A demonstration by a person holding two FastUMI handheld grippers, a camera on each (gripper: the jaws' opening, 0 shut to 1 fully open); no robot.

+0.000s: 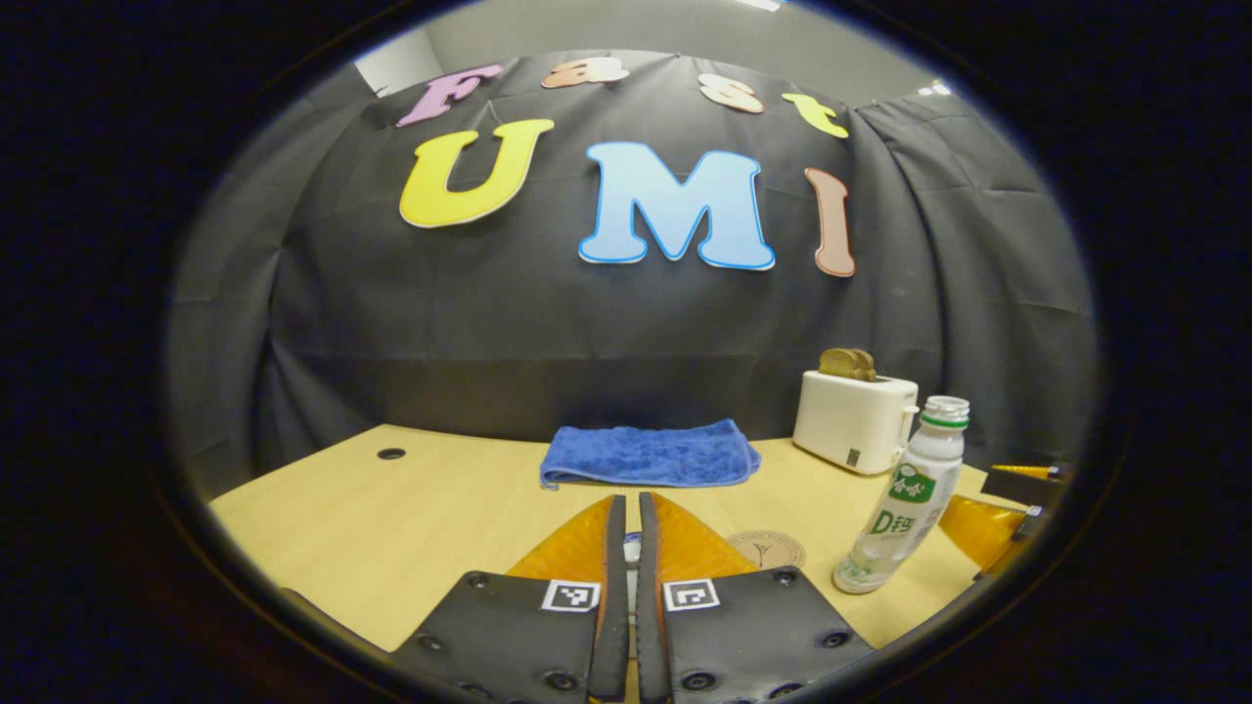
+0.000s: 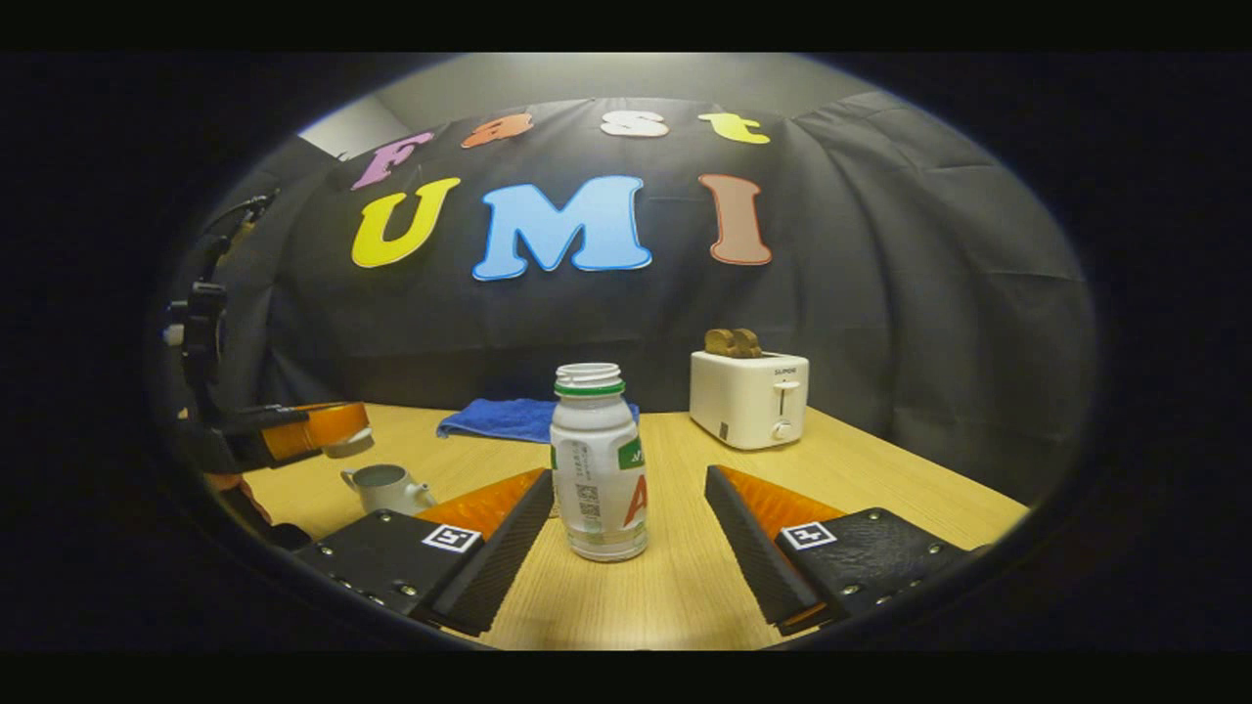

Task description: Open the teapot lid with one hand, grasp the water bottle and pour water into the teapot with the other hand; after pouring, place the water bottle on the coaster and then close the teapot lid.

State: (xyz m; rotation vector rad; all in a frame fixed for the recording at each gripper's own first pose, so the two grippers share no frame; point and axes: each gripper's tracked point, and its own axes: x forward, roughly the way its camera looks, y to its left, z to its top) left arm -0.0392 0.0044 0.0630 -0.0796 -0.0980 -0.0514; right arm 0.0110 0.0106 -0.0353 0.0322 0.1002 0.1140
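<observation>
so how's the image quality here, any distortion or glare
Left gripper view: fisheye bends the table edge, and the water bottle leans near the rim; little glare. Right gripper view: dimmer, the bottle sharp at centre, the teapot dark at the edge.

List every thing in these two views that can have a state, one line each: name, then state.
Teapot: open, lid off.
Lid: lifted above the teapot, held by the left gripper.
Left gripper: shut on the lid.
Water bottle: upright on the table, cap off, not gripped.
Right gripper: open, fingers either side of the bottle.
Toaster: bread sticking up from its slots.
Towel: folded.
Coaster: bare.
</observation>
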